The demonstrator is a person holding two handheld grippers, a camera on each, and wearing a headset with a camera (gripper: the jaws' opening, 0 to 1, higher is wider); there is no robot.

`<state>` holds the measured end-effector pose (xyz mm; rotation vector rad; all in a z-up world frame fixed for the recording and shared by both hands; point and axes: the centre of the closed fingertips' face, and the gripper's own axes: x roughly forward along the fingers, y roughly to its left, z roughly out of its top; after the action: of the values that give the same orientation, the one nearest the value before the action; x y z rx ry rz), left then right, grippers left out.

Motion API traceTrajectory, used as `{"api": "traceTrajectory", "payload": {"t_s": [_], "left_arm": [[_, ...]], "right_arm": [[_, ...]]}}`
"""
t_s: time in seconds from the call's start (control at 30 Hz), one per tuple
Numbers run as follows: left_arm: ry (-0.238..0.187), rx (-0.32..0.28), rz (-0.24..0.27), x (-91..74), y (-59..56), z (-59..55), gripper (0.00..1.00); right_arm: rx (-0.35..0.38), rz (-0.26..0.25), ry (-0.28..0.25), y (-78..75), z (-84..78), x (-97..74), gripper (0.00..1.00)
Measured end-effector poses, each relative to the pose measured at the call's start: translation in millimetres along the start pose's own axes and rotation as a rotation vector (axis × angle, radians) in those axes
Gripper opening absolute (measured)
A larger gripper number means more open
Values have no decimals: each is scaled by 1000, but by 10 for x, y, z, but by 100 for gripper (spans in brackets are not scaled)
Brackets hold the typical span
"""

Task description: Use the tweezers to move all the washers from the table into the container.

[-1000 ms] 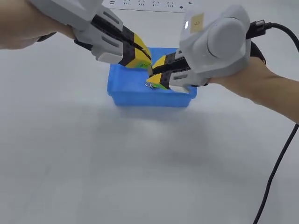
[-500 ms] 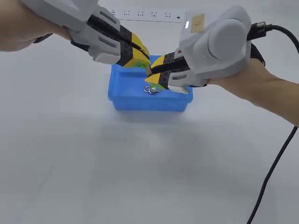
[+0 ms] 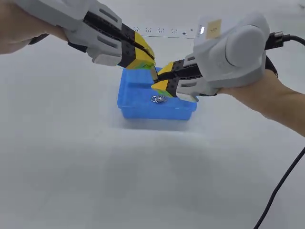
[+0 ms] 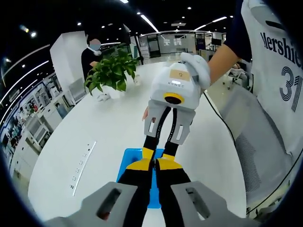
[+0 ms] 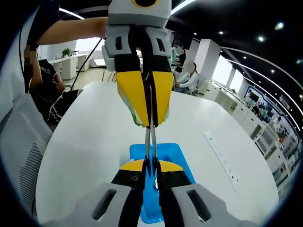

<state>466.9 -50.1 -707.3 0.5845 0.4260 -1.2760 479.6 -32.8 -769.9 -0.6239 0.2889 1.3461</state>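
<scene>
1. Head view: I see the washers point(image 3: 158, 99), a small cluster of metal rings on the floor of the blue container point(image 3: 136, 107). The left gripper point(image 3: 147, 59) comes in from the upper left and the right gripper point(image 3: 159, 84) from the right. Their yellow tips nearly meet above the container.
2. Right gripper view: this view gives me the tweezers point(image 5: 149, 142). They are two thin metal legs running from between the left gripper's yellow jaws down into the right gripper's own jaws, above the container. The left jaws are pressed together on the upper end. The right jaws are closed on the lower end.
3. Left gripper view: I see the right gripper's white body head-on, tips against mine, with a potted plant point(image 4: 113, 71) behind it.
4. Relation: the washers lie inside the container, just below the right gripper's tips. I cannot tell whether the tweezers' points touch them.
</scene>
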Motion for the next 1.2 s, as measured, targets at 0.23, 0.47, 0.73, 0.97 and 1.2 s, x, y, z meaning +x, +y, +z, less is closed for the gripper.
{"api": "traceTrajectory", "payload": {"t_s": [0.23,0.47,0.73,0.97,1.2], "left_arm": [[-14,6,-7,-100,-182,87,6],[16,-9,-23,-58,-400,-7,6],[72,-77,-59,156,-643,-303,6],[121,-113,-89,380,-743,-593,6],[144,-157,-99,525,-744,-851,5]], "right_arm": [[-2,19,-18,183,87,-188,8],[-6,48,19,410,-10,-307,8],[-33,91,115,648,-300,-301,7],[-30,139,197,778,-593,-176,7],[0,160,238,810,-774,-47,7]]}}
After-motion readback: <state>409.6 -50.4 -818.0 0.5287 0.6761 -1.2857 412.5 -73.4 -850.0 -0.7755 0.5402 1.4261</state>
